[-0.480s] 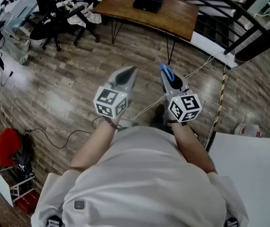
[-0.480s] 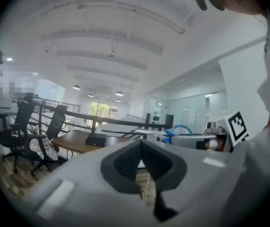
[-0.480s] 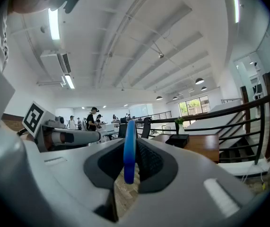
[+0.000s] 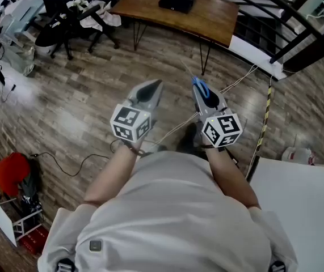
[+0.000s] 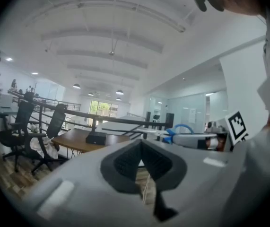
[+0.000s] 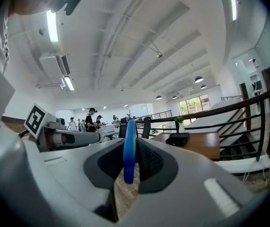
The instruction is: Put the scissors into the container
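I see the scissors only as a blue handle loop (image 4: 200, 87) sticking out of my right gripper (image 4: 202, 92), which is shut on them and held in the air above the wooden floor. In the right gripper view the blue loop (image 6: 128, 148) stands edge-on between the pads. The left gripper view shows the same handle (image 5: 181, 129) off to the right. My left gripper (image 4: 152, 90) hangs level beside the right one, its jaws together with nothing between them. No container is in view.
A wooden table (image 4: 207, 17) with a black box (image 4: 177, 0) stands ahead, behind it a black railing (image 4: 275, 4). Office chairs (image 4: 65, 16) are at the upper left. A cable (image 4: 65, 166) runs across the floor. A white surface (image 4: 303, 197) lies at the lower right.
My left gripper has drifted slightly to the left. The right gripper holds still with the scissors.
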Demonstrator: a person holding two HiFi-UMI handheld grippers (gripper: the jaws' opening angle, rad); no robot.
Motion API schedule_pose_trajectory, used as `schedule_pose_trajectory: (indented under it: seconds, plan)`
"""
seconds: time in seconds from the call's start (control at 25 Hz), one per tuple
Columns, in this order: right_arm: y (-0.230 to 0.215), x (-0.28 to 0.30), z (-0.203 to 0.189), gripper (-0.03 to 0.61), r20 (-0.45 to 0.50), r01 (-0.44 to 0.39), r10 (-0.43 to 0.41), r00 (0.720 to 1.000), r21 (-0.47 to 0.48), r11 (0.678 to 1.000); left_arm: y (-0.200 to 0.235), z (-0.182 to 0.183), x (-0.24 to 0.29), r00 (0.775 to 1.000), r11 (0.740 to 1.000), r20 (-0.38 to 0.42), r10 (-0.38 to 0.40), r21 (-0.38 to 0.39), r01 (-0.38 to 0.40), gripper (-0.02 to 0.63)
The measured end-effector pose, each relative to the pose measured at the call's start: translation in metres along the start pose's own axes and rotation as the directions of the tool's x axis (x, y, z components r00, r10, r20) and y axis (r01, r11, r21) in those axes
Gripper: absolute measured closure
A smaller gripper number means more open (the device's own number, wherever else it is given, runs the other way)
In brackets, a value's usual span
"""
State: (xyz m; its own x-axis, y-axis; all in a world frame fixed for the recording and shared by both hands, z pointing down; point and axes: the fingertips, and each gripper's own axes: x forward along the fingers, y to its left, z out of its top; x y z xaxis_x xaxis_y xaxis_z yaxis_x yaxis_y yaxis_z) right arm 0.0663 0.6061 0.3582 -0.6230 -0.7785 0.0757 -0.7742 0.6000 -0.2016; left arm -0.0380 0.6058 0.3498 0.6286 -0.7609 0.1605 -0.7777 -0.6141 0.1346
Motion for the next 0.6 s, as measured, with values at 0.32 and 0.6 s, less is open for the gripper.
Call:
schedule_pose_trajectory:
  seconds: [0.32,0.6]
  plan:
    - [-0.032,0.028,0.010,0.520,0.000,-0.027,0.027,1.000,-0.002,1.000,0.023,0.004,0.033,0.999,0.999,-0.007,0.037,-0.014,-0.037,0.611]
    - [-0.091,0.057,0.013,0.520,-0.004,-0.043,0.043,0.999,0.007,0.999,0.041,0.005,0.098,0.999,0.998,-0.002,0.050,-0.048,-0.050,0.611]
